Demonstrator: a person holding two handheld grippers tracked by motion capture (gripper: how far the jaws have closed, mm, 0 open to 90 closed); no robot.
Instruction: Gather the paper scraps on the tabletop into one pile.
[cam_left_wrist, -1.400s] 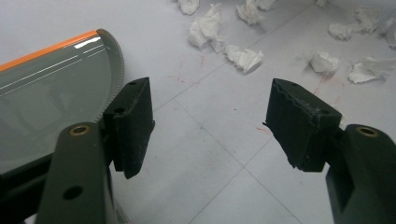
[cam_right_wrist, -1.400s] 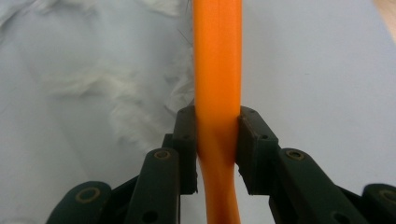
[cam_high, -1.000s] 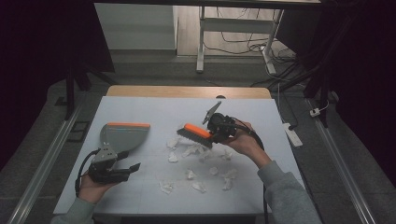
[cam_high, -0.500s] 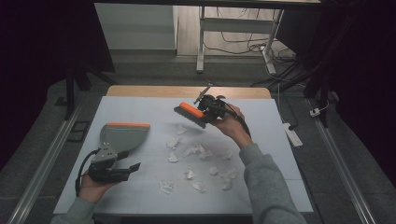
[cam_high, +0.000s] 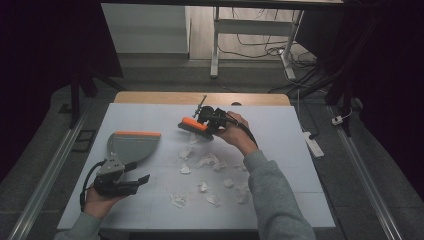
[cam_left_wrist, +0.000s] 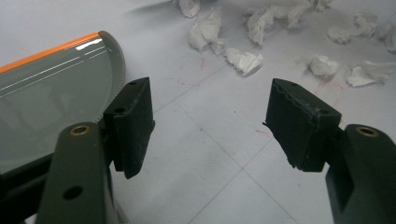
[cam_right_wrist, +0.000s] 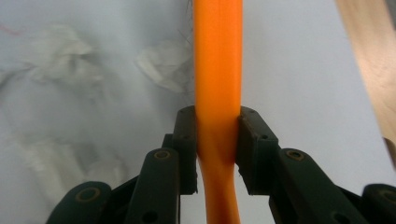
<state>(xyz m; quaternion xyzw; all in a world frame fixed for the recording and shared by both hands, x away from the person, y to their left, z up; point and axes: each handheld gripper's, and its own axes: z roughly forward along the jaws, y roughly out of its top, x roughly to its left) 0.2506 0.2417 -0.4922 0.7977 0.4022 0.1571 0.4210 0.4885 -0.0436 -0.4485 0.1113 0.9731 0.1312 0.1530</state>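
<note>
The left claw (cam_high: 142, 178) rests on the white bench (cam_high: 300, 150) with its jaws apart and nothing between them, just beside the grey plastic dustpan with an orange edge (cam_high: 131, 145). Crumpled white paper scraps (cam_high: 207, 161) lie scattered mid-bench. The right claw (cam_high: 202, 123) is clamped on the orange-handled brush (cam_high: 192, 126), held just above the far scraps.
</note>
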